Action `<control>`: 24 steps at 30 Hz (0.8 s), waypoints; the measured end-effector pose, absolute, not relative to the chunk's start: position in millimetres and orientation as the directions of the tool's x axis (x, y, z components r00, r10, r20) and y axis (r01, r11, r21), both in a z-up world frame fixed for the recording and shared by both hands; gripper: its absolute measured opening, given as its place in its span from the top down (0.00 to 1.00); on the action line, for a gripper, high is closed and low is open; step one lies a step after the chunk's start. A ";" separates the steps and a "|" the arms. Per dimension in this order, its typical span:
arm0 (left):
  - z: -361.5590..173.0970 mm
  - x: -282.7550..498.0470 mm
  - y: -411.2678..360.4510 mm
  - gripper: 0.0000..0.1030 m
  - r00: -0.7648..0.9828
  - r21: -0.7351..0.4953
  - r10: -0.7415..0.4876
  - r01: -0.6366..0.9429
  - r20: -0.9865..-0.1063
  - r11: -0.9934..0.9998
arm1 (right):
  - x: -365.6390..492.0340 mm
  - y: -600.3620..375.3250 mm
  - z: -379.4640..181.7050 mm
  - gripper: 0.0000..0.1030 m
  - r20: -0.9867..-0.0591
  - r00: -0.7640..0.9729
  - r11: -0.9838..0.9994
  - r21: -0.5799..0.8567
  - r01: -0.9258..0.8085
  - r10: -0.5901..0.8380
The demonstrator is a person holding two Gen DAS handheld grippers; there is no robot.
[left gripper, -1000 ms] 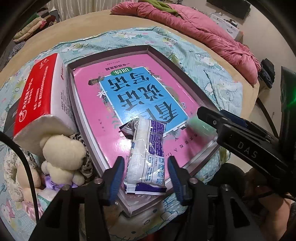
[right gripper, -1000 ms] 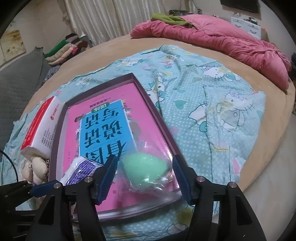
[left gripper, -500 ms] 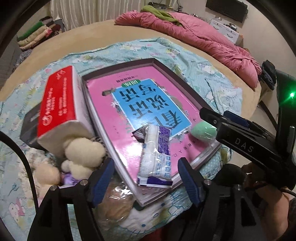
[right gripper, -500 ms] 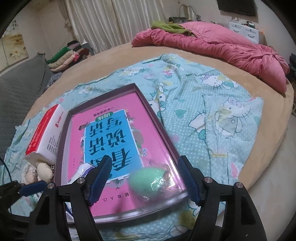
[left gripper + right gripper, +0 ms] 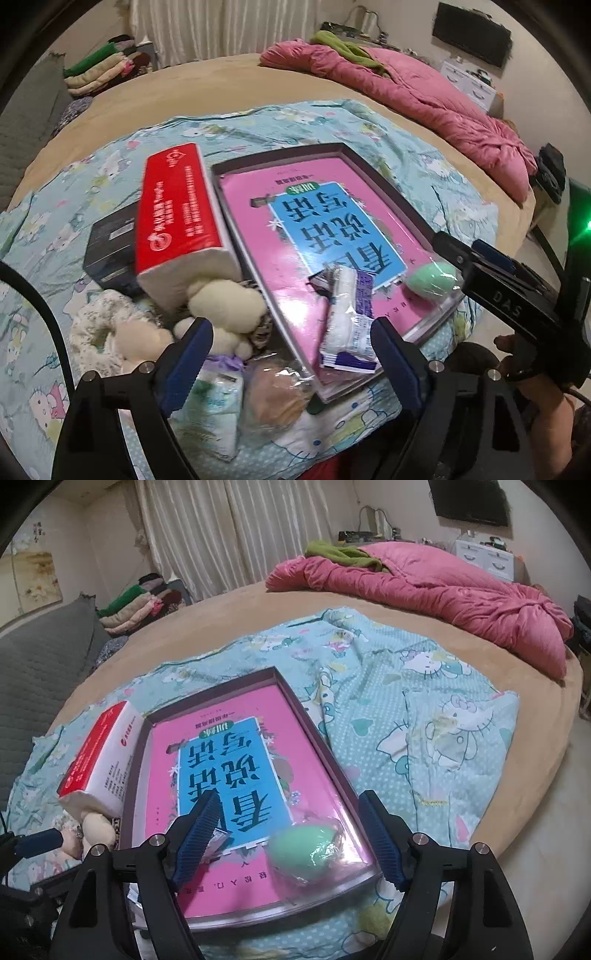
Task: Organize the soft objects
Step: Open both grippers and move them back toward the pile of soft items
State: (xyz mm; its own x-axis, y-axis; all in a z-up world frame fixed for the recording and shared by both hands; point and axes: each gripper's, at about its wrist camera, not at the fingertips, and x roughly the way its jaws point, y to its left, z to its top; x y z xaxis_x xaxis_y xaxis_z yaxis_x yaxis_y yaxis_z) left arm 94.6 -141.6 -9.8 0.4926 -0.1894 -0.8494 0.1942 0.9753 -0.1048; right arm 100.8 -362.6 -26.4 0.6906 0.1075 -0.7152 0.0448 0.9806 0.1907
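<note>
A shallow box with a pink and blue book cover inside (image 5: 280, 225) (image 5: 221, 760) lies on the bed. In it lie a white and purple packet (image 5: 349, 319) and a green egg-shaped sponge in clear wrap (image 5: 432, 278) (image 5: 299, 853). My left gripper (image 5: 291, 354) is open and empty, raised above the packet and the soft toys. My right gripper (image 5: 286, 834) is open and empty, just above and behind the sponge. A cream plush bear (image 5: 225, 306), a fluffy white item (image 5: 96, 328), a wrapped beige puff (image 5: 277, 395) and a tissue pack (image 5: 214, 402) lie left of the box.
A red and white tissue brick (image 5: 177, 221) (image 5: 99, 760) leans against the box's left side, with a black box (image 5: 110, 251) behind it. A Hello Kitty cloth (image 5: 424, 709) covers the round tan bed. A pink quilt (image 5: 424, 587) lies at the back.
Both grippers have drawn back and up from the box. The left let go of the packet, the right of the green sponge; both jaws opened wider.
</note>
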 end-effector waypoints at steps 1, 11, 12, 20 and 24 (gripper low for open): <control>-9.0 94.3 -138.6 0.16 0.494 -0.106 -0.186 0.186 -0.849 0.977 | 99.8 -361.2 -24.6 0.24 -0.710 0.695 0.981 0.190 0.041 0.108; 0.9 85.1 -110.0 0.16 0.515 -0.111 -0.167 0.139 -0.841 0.984 | 90.3 -342.7 -4.6 0.22 -0.659 0.741 0.986 0.168 -0.020 0.128; 2.2 84.4 -107.7 0.16 0.518 -0.110 -0.164 0.134 -0.839 0.985 | 89.4 -339.9 -2.6 0.22 -0.655 0.744 0.986 0.161 -0.029 0.129; 10.3 78.5 -74.8 0.16 0.531 -0.138 -0.153 0.068 -0.833 0.988 | 78.0 -317.4 17.2 0.21 -0.627 0.759 0.984 0.141 -0.111 0.176; 16.7 76.8 -47.6 0.16 0.550 -0.148 -0.131 0.012 -0.825 0.989 | 72.6 -303.7 28.5 0.21 -0.617 0.757 0.977 0.132 -0.168 0.213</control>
State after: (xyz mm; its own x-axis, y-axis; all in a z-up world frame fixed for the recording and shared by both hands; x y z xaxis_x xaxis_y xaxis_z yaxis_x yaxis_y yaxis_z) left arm 76.8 -47.6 16.7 0.5495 -0.1306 -0.8252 0.0122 0.9889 -0.1483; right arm 72.6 -303.7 28.5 0.7571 0.2134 -0.6175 -0.1676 0.9770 0.1322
